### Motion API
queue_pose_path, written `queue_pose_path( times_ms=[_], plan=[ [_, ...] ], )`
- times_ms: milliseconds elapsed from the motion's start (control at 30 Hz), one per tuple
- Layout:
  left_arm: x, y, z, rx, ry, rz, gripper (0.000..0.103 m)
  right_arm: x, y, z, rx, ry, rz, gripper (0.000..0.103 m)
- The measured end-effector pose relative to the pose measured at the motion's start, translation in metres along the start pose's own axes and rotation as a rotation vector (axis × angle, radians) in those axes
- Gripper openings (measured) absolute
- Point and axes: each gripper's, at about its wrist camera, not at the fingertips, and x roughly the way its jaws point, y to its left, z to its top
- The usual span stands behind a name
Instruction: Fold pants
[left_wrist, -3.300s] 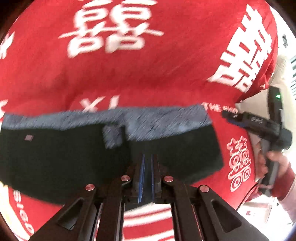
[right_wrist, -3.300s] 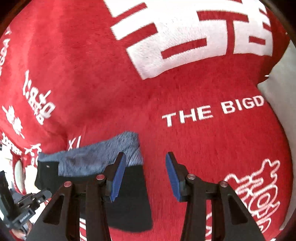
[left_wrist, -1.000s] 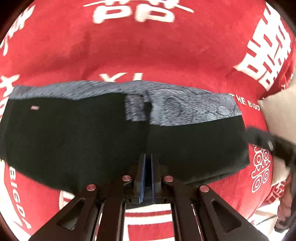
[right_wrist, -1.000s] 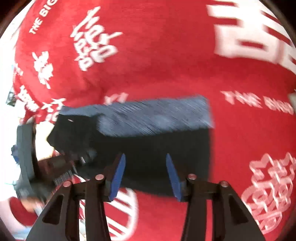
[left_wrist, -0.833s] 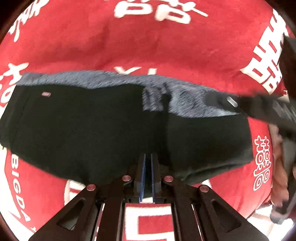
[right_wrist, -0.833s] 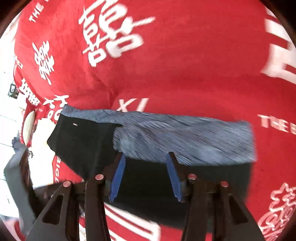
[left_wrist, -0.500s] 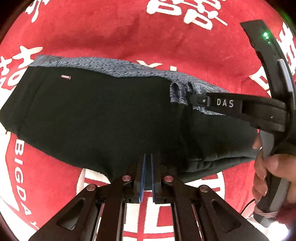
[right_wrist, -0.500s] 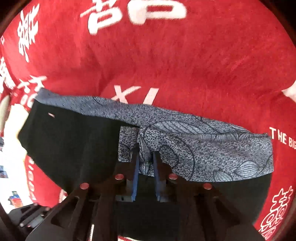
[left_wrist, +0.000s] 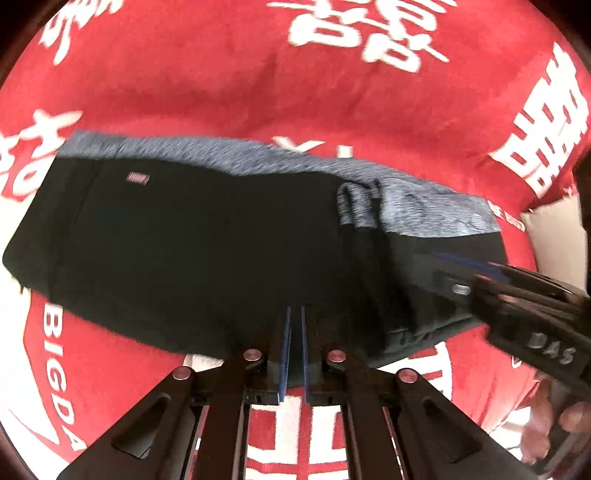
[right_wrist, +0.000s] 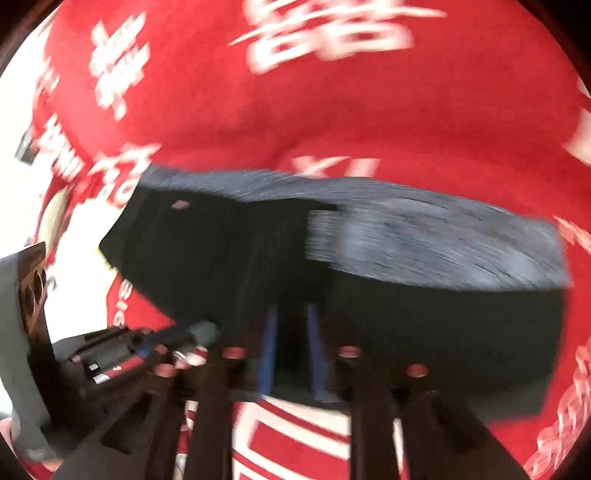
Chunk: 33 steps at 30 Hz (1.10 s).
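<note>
Red blanket (left_wrist: 221, 81) | pants (left_wrist: 192, 251): left gripper (left_wrist: 293, 314) clamps hem | right gripper (right_wrist: 291, 314) fingers reopening, blurred

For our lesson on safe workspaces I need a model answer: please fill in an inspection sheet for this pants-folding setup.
Surface: red blanket with white lettering, slightly creased.
Job's things: black pants spread across the blanket, grey waistband along the far edge.
Clutter: nothing seen.
Tongs: left tongs shut on the pants' near edge; right tongs open, jaws have just been opening, the pants' near edge between them, view blurred.
Cables: nothing seen.
Surroundings: pale area beyond the blanket, too blurred to name.
</note>
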Motion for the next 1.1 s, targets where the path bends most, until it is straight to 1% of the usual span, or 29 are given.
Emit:
queue_pose_path(
  times_ms=[33, 67, 100, 167, 233, 300, 333, 400, 467, 500, 533, 567, 667, 767, 900, 1033, 1067, 1100],
  plan=[
    [-0.001, -0.005, 0.003, 0.017, -0.003, -0.007, 0.006, -0.011, -0.012, -0.005, 0.035, -0.023, -0.051, 0.046],
    [-0.002, -0.010, 0.007, 0.029, -0.006, -0.014, 0.006, -0.023, -0.025, -0.010, 0.066, -0.048, -0.112, 0.046],
    [-0.003, -0.015, 0.011, 0.041, -0.010, -0.021, 0.006, -0.030, -0.033, -0.012, 0.082, -0.061, -0.153, 0.046],
    [-0.004, -0.033, 0.020, 0.075, -0.019, -0.057, 0.006, -0.041, -0.057, -0.015, 0.123, -0.068, -0.237, 0.046],
    [-0.002, -0.054, 0.031, 0.106, -0.031, -0.100, 0.006, -0.046, -0.076, -0.017, 0.167, -0.062, -0.283, 0.046],
    [0.006, -0.076, 0.040, 0.125, -0.031, -0.132, 0.006, -0.051, -0.096, -0.019, 0.206, -0.071, -0.297, 0.046],
    [0.018, -0.091, 0.045, 0.142, -0.014, -0.145, 0.006, -0.052, -0.104, -0.019, 0.220, -0.072, -0.298, 0.046],
    [0.042, -0.105, 0.046, 0.156, 0.027, -0.111, 0.006, -0.048, -0.119, -0.020, 0.237, -0.063, -0.281, 0.046],
    [0.065, -0.104, 0.040, 0.141, 0.078, -0.064, 0.006, -0.039, -0.126, -0.015, 0.228, -0.034, -0.267, 0.046],
    [0.072, -0.099, 0.036, 0.120, 0.088, -0.067, 0.006, -0.034, -0.129, -0.017, 0.224, -0.019, -0.259, 0.046],
    [0.069, -0.096, 0.034, 0.107, 0.059, -0.083, 0.006, -0.030, -0.131, -0.020, 0.221, -0.015, -0.249, 0.047],
    [0.067, -0.096, 0.034, 0.108, 0.056, -0.079, 0.006, -0.029, -0.132, -0.022, 0.212, -0.021, -0.243, 0.049],
    [0.068, -0.099, 0.035, 0.118, 0.068, -0.053, 0.006, -0.027, -0.128, -0.027, 0.198, -0.039, -0.201, 0.061],
    [0.069, -0.104, 0.035, 0.128, 0.081, -0.014, 0.006, -0.026, -0.125, -0.023, 0.173, -0.018, -0.186, 0.066],
    [0.068, -0.105, 0.034, 0.110, 0.082, 0.012, 0.006, -0.023, -0.128, -0.020, 0.170, -0.006, -0.147, 0.067],
    [0.069, -0.115, 0.037, 0.101, 0.077, 0.036, 0.006, -0.032, -0.131, -0.021, 0.165, -0.011, -0.115, 0.067],
    [0.070, -0.115, 0.037, 0.101, 0.076, 0.039, 0.029, -0.036, -0.130, -0.021, 0.162, -0.013, -0.112, 0.067],
    [0.068, -0.116, 0.036, 0.100, 0.076, 0.026, 0.051, -0.039, -0.130, -0.021, 0.158, -0.016, -0.112, 0.067]
  ],
)
